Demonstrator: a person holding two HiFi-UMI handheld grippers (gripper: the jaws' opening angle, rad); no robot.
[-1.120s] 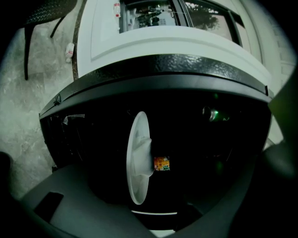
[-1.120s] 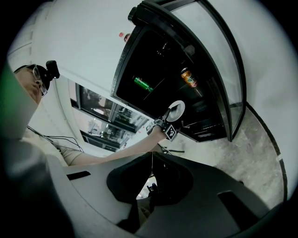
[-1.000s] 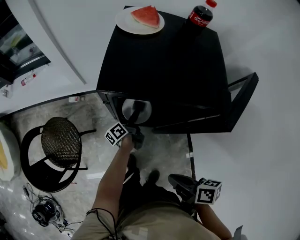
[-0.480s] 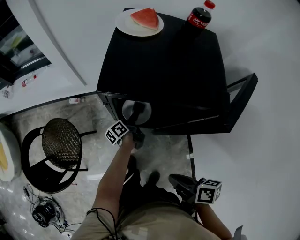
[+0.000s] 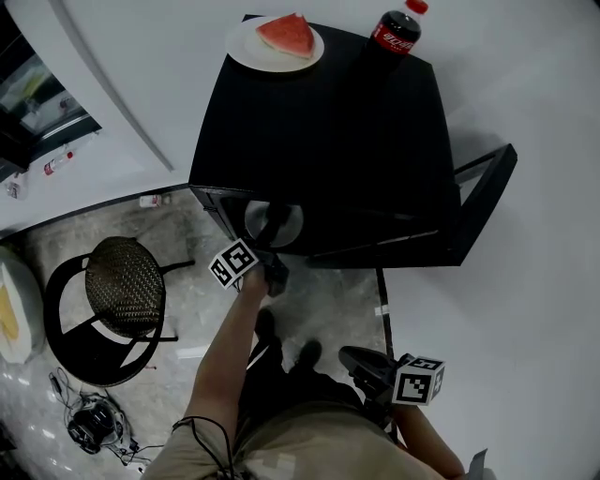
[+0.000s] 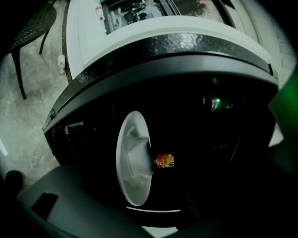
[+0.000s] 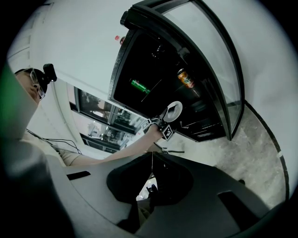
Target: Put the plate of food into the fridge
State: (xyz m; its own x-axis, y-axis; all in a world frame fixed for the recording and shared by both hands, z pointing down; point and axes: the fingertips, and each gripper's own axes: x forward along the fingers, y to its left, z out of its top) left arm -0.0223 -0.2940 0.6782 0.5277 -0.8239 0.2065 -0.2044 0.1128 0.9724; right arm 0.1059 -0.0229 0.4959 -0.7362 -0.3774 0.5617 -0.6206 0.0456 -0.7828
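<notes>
A white plate of pale food [image 6: 135,165] lies on a shelf inside the black fridge [image 5: 319,131], just past its open front; from above its rim [image 5: 292,225] shows under the top edge. My left gripper [image 5: 275,228] reaches in over the plate, its marker cube outside the opening. Its jaws have just been opening; the plate lies between them and the pads do not press on it. My right gripper [image 5: 361,361] hangs low beside the person's hip, far from the fridge. In the right gripper view its jaws meet along a thin seam with nothing in them.
On the fridge top stand a plate with a watermelon slice [image 5: 275,37] and a cola bottle [image 5: 396,28]. The glass door [image 5: 478,202] is swung open to the right. Inside sit a can [image 6: 164,160] and a green bottle [image 7: 139,86]. A wicker chair [image 5: 120,291] stands left.
</notes>
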